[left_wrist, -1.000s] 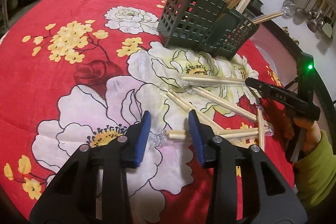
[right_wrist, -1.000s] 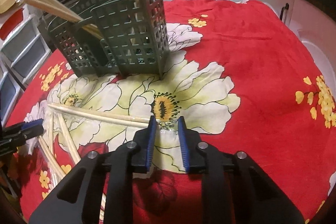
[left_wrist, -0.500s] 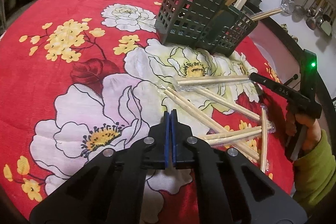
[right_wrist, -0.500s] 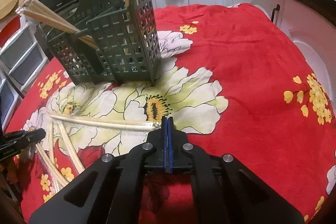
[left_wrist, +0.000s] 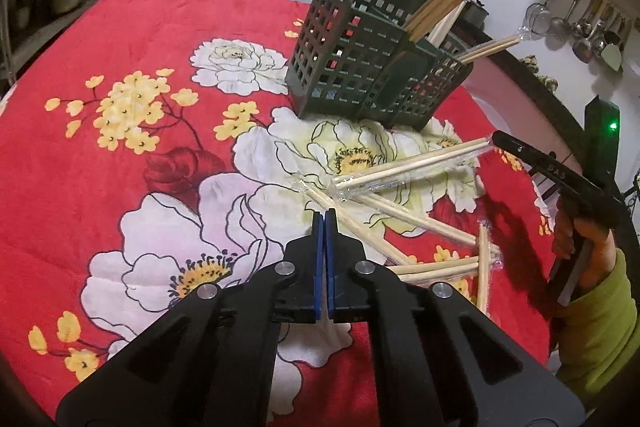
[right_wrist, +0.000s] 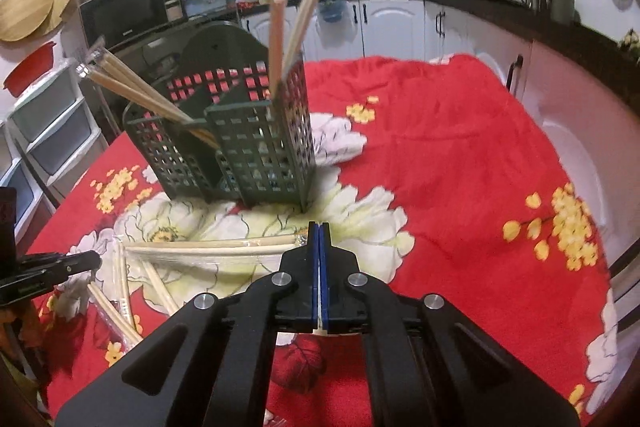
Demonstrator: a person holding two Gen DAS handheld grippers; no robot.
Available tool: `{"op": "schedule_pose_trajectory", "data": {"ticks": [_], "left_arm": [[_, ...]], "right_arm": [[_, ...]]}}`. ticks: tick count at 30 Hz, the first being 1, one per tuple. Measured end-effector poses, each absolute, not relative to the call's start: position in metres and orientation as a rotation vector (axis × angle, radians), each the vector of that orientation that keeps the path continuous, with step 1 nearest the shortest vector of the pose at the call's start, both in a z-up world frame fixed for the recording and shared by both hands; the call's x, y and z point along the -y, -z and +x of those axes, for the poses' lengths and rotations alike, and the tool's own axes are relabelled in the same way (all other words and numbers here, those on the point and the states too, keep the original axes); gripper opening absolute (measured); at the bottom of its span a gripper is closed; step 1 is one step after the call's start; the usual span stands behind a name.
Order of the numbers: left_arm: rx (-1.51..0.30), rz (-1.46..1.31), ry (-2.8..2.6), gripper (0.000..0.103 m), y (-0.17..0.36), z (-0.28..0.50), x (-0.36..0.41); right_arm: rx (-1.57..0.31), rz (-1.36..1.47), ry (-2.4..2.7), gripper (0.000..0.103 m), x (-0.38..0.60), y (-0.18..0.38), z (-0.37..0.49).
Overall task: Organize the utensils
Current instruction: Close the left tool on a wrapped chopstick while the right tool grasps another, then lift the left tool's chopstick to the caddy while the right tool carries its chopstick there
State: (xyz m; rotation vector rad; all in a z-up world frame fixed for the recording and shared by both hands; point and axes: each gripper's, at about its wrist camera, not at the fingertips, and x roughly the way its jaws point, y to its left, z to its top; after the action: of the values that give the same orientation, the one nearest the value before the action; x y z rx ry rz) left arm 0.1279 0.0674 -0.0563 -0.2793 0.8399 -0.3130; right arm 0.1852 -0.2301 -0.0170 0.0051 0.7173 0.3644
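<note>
A dark green slotted utensil holder (left_wrist: 372, 67) stands on the red floral cloth and holds several wrapped chopstick pairs; it also shows in the right wrist view (right_wrist: 240, 147). More wrapped chopstick pairs (left_wrist: 420, 219) lie scattered in front of it. My right gripper (right_wrist: 319, 227) is shut on the end of one wrapped pair (right_wrist: 212, 247), lifted a little off the cloth; that pair shows in the left wrist view (left_wrist: 412, 167). My left gripper (left_wrist: 324, 217) is shut, with a wrapped pair (left_wrist: 436, 267) running out from under its right jaw.
The red floral cloth (left_wrist: 120, 147) covers the whole table. Kitchen counters and white cabinets (right_wrist: 400, 23) line the far wall. Drawers (right_wrist: 44, 131) stand left of the holder. Ladles hang on the wall (left_wrist: 588, 27).
Both grippers went from open to shut. The right one has lifted its wrapped pair's end off the cloth. The left gripper has risen slightly.
</note>
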Motion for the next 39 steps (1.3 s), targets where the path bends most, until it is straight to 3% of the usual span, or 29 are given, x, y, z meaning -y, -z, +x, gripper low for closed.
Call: {"op": "schedule_pose_trajectory", "data": {"ticks": [15,18,20,23,27,29,32,39], "left_arm": [[-0.853,-0.333,0.371,0.002,0.053,0.110,-0.081],[-0.887,-0.363,0.379,0.010,0.062,0.106,-0.085],[-0.902,-0.372,0.386,0.025,0.067,0.105,-0.086],[-0.916,-0.378,0.394,0.027,0.072,0.104,-0.083],[-0.927,-0.372,0.400,0.027,0.077,0.106,-0.076],[-0.929,-0.367,0.401,0.007,0.078,0.107,-0.073],[-0.922,-0.357,0.397,0.001,0.075,0.108,-0.070],[-0.845,-0.323,0.421,0.000,0.044,0.107,-0.065]], "right_arm": [[-0.622,-0.040,-0.393,0.001,0.213,-0.021,0.166],[-0.616,-0.038,-0.400,0.001,0.210,-0.022,0.163],[-0.612,-0.037,-0.402,0.001,0.209,-0.022,0.162],[-0.601,-0.037,-0.410,0.001,0.207,-0.026,0.160],[-0.574,-0.039,-0.427,0.001,0.202,-0.037,0.154],[-0.562,-0.041,-0.432,0.001,0.201,-0.042,0.152],[-0.537,-0.046,-0.444,0.001,0.197,-0.051,0.147],[-0.482,-0.060,-0.462,0.001,0.194,-0.076,0.139]]}}
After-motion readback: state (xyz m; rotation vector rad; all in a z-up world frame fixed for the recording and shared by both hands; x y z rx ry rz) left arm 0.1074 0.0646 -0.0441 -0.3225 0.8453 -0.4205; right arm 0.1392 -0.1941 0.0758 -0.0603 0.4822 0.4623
